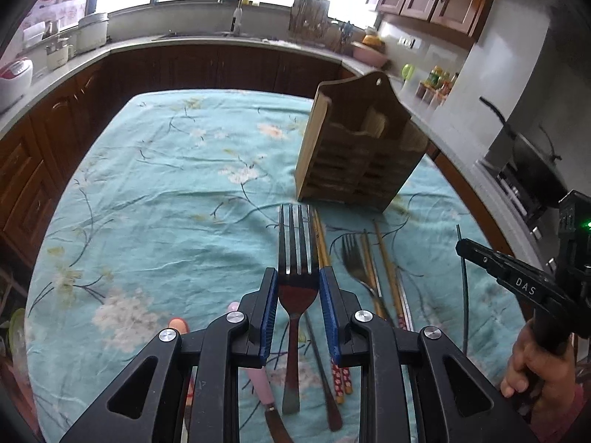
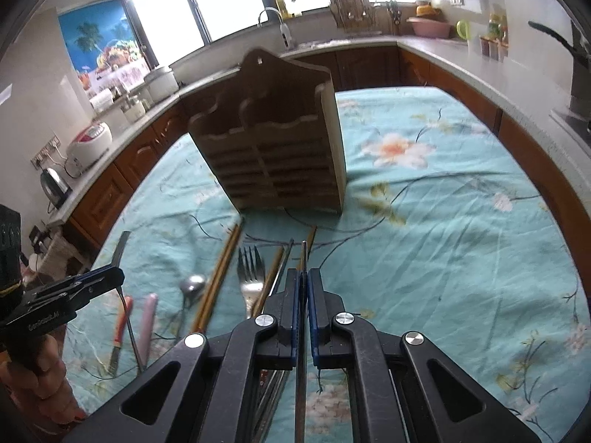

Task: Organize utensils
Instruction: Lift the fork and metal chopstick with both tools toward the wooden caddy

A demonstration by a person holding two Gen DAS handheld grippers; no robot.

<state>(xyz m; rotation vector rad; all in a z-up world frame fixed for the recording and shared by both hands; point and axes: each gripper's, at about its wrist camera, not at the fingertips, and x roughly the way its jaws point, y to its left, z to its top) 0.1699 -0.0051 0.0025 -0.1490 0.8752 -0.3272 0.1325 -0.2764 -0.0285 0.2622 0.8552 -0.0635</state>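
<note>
My left gripper point(image 1: 298, 275) is shut on a steel fork point(image 1: 295, 243) and holds it above the table, tines pointing away. It also shows in the right wrist view point(image 2: 107, 277). My right gripper point(image 2: 303, 275) is shut on a thin metal chopstick point(image 2: 303, 254) that pokes out past the fingers; it shows at the right of the left wrist view point(image 1: 461, 247). The wooden utensil holder point(image 1: 354, 147) stands upright ahead of both grippers, also in the right wrist view point(image 2: 273, 147). Another fork point(image 2: 251, 277), wooden chopsticks point(image 2: 221, 269), a spoon point(image 2: 192, 284) and two knives lie on the cloth.
The table wears a teal floral cloth point(image 1: 166, 184). Pink-handled knife point(image 2: 147, 317) and orange-handled knife point(image 2: 120, 325) lie at the left. Kitchen counters with a sink point(image 1: 232, 33), rice cooker point(image 2: 88, 144) and kettle point(image 2: 55, 184) ring the table.
</note>
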